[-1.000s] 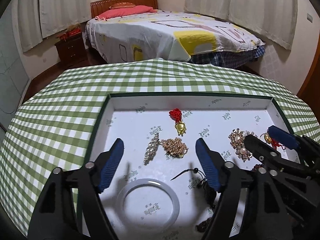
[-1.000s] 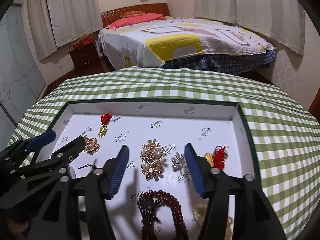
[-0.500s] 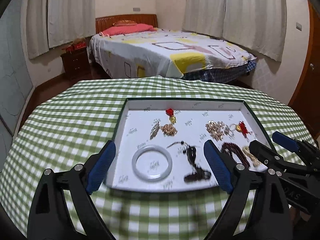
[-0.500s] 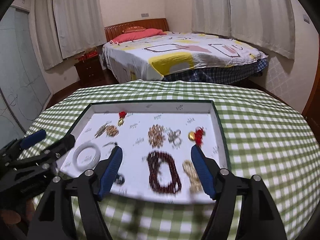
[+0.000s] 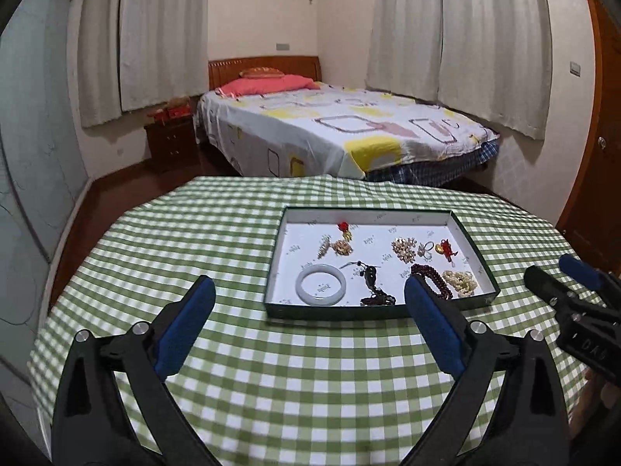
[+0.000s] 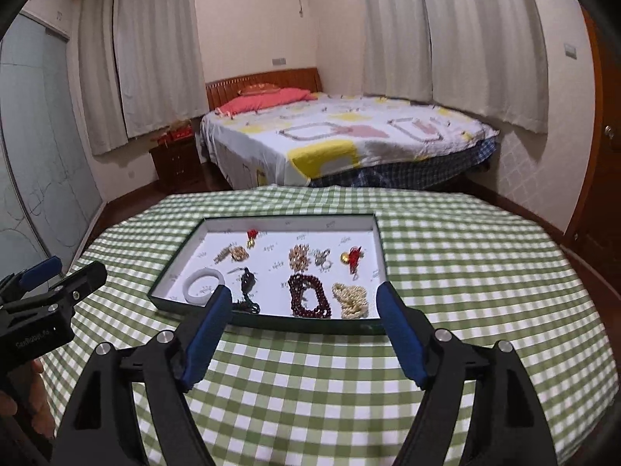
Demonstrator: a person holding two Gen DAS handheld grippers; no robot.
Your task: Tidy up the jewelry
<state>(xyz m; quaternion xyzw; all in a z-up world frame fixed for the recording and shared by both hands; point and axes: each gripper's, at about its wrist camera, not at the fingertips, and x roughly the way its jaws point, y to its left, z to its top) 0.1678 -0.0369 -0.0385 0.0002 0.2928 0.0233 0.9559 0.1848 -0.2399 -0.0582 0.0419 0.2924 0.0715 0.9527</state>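
A shallow green-edged tray [image 5: 274, 268] [image 6: 382, 244] with a white floor sits on the checked table. In it lie a white bangle [image 5: 320, 284] [image 6: 204, 284], a dark red bead bracelet [image 6: 309, 296] [image 5: 431, 276], a pearl strand [image 6: 351, 299] [image 5: 460, 283], gold brooches [image 5: 404, 249] [image 6: 299, 257], red-tasselled charms [image 5: 446, 249] [image 6: 351, 256] and a dark cord pendant [image 5: 370, 277] [image 6: 247, 281]. My left gripper [image 5: 308, 322] is open and empty, above the cloth short of the tray. My right gripper [image 6: 304, 328] is open and empty at the tray's near edge.
The round table wears a green-and-white checked cloth [image 5: 194, 233] [image 6: 485, 272]. Beyond it stand a bed [image 5: 330, 132] with a patterned cover and a dark nightstand [image 5: 170, 143]. Curtains line the walls; a wooden door [image 5: 605, 155] is on the right.
Both grippers have pulled back and up from over the tray. The tray now lies farther ahead. The jewelry inside has not moved.
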